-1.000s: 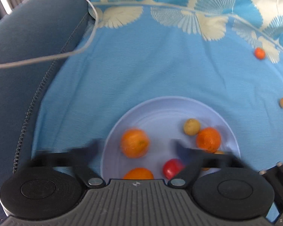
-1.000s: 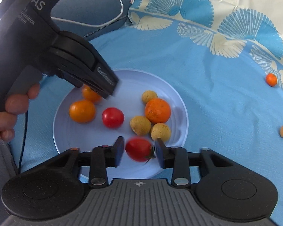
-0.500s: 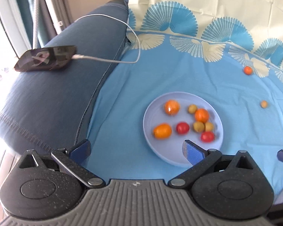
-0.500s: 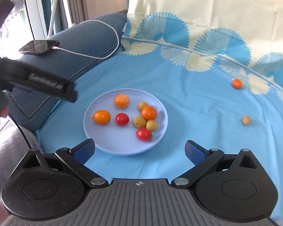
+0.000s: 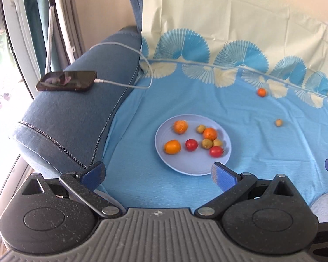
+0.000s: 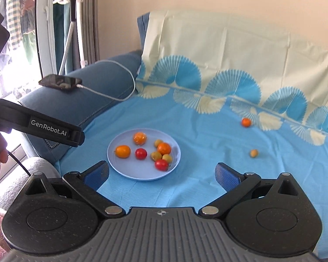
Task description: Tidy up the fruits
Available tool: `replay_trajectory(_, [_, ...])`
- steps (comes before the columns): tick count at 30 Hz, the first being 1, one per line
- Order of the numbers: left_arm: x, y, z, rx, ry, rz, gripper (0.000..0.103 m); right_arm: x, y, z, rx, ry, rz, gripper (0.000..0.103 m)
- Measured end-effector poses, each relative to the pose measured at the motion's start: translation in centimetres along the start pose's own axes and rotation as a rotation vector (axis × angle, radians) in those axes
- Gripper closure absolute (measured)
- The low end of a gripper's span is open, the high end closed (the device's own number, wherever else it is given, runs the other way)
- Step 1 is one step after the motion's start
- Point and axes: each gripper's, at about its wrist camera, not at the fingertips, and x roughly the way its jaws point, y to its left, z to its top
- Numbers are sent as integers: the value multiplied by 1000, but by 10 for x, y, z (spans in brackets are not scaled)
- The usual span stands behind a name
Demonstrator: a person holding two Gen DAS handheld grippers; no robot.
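Observation:
A pale blue plate lies on a blue cloth and holds several fruits: oranges, red tomatoes and small yellow-green ones. A small orange fruit and a small tan fruit lie loose on the cloth to the right. My left gripper is open and empty, held back from the plate's near edge. My right gripper is open and empty, also back from the plate. The left gripper's body shows at the left of the right wrist view.
A dark phone with a white cable rests on the blue sofa armrest to the left. The patterned cloth runs up the sofa back. A window and a stand are at the far left.
The right gripper opened and left a red tomato on the plate. Both grippers have pulled back and up from the plate, so the whole sofa shows now.

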Motion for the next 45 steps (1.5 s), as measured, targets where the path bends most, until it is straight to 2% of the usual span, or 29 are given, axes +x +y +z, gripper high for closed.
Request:
replay_trajectory(14, [-35, -9, -11, 12, -56, -7, 0, -39, 2, -5, -11, -91, -23, 1])
replay_trajectory(45, [-35, -4, -11, 10, -54, -11, 0, -41, 4, -7, -9, -80, -24, 1])
